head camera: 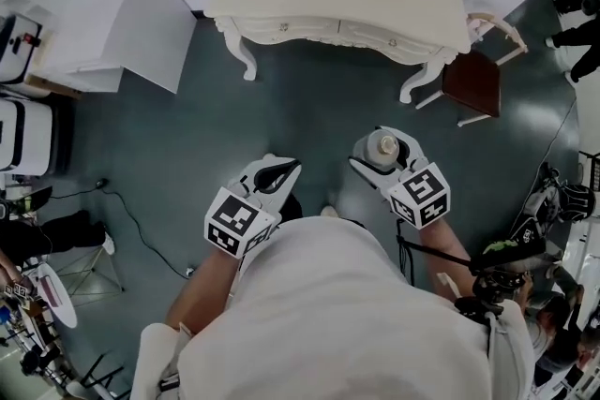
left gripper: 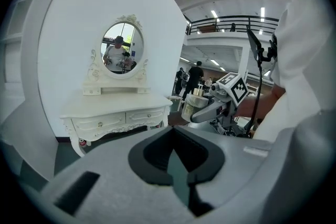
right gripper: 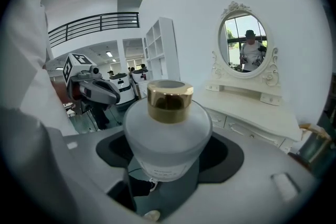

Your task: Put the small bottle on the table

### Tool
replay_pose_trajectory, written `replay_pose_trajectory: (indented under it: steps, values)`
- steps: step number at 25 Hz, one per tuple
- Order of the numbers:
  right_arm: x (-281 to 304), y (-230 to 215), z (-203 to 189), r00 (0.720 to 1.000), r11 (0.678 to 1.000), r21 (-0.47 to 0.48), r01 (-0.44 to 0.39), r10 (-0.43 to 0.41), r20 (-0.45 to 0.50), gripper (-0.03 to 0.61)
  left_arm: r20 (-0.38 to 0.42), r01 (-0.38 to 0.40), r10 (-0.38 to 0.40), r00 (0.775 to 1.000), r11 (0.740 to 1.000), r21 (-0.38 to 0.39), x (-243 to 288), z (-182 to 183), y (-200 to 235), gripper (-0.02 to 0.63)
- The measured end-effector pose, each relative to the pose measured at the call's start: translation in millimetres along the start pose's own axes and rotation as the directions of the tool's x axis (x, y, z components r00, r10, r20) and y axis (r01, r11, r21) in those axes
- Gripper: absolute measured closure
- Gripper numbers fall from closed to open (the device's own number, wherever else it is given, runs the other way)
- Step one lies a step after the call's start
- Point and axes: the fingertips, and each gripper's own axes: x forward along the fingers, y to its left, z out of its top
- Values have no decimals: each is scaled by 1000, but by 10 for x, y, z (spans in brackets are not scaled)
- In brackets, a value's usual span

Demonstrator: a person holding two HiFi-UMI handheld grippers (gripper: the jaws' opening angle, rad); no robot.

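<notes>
The small bottle (head camera: 383,146) has a frosted white body and a gold cap (right gripper: 169,101). My right gripper (head camera: 382,153) is shut on it and holds it upright above the dark floor, short of the white dressing table (head camera: 337,14). In the right gripper view the bottle (right gripper: 168,136) fills the space between the jaws. My left gripper (head camera: 277,171) hangs beside it to the left, shut, with nothing in it. The left gripper view shows the table (left gripper: 113,110) ahead and the held bottle (left gripper: 195,106) to the right.
An oval mirror (left gripper: 122,52) stands on the dressing table. A dark red chair (head camera: 472,81) sits at the table's right end. White shelving (head camera: 66,5) is at the left. A cable (head camera: 131,220) runs over the floor, and camera gear (head camera: 511,262) is at the right.
</notes>
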Motion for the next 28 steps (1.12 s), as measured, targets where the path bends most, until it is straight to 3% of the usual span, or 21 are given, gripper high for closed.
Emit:
replay_pose_trajectory:
  steps: [7, 13, 18, 22, 28]
  values:
    - [620, -262, 795, 997, 996, 38, 83, -83, 1, 239, 20, 78, -79, 997, 995, 62, -104, 612, 993, 611]
    - [1612, -505, 1434, 994, 992, 60, 111, -112, 7, 239, -4, 117, -117, 993, 991, 65, -284, 727, 2119, 611]
    - [1891, -864, 1694, 993, 992, 45, 115, -116, 7, 239, 16, 84, -85, 996, 996, 36, -236, 880, 2428, 611]
    - [2011, -1514, 1760, 996, 996, 9, 91, -91, 4, 239, 31, 34, -34, 999, 999, -3, 181, 1025, 2530, 611]
    - [2869, -2263, 1999, 1000, 999, -38, 23, -23, -12, 239, 24, -72, 73, 997, 996, -60, 522, 1114, 3303, 611]
